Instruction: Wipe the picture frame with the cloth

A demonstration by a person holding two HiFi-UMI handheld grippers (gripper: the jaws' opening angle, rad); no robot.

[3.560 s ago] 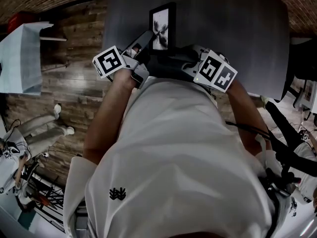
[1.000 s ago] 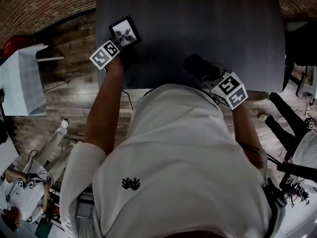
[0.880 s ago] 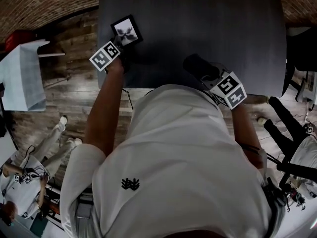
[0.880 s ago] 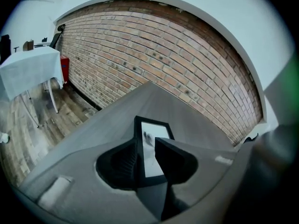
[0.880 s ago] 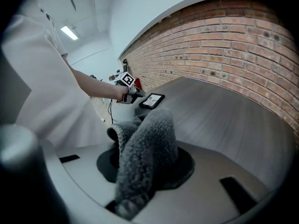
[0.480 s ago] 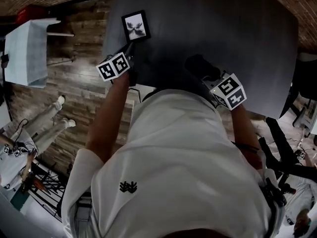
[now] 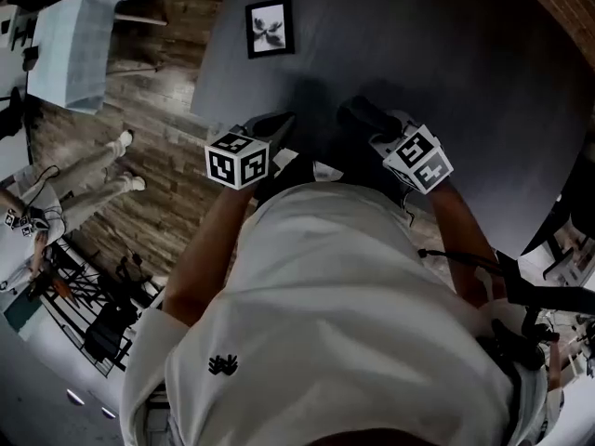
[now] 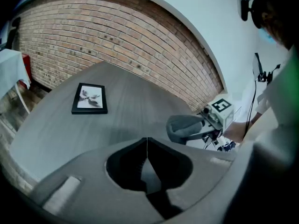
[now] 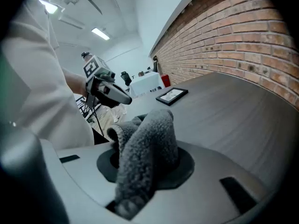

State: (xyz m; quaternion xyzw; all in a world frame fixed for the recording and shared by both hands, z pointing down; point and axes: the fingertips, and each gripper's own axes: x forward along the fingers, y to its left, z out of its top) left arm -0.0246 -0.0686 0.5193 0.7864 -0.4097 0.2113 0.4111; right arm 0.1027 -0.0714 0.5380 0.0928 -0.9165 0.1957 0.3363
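**Frame flat on table; cloth in right tongs**

The picture frame (image 7: 270,28) lies flat on the grey table (image 7: 437,54), close to its left edge and well apart from both tools. The left tongs (image 8: 147,146) are clenched tip to tip with nothing gripped, and sit at the near table edge. The right tongs (image 9: 145,162) are clamped on a bunched grey cloth (image 9: 149,134), which stands up out of the jaws. The cloth and the frame are apart.

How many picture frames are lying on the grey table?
1. The picture frame lies flat near the far left corner of the table. The person's body hides the near edge.
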